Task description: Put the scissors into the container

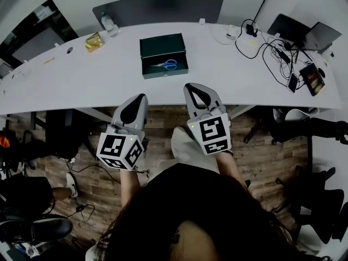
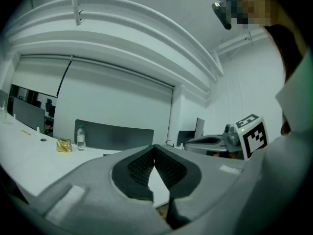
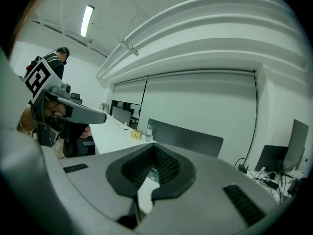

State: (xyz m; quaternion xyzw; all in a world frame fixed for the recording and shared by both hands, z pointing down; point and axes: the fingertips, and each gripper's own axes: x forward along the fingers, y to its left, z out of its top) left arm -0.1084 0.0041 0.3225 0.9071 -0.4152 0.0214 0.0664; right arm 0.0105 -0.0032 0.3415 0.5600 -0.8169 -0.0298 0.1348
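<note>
As the blue-handled metal scissors (image 1: 167, 65) lie inside the dark green rectangular container (image 1: 162, 47) on the white surface (image 1: 228, 72), the task appears complete; left tongs (image 1: 140, 97) and right tongs (image 1: 191, 86), closed and empty, need no further grasp.

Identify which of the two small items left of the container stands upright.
The clear water bottle stands upright; the gold packet beside it sits low and crumpled.
</note>
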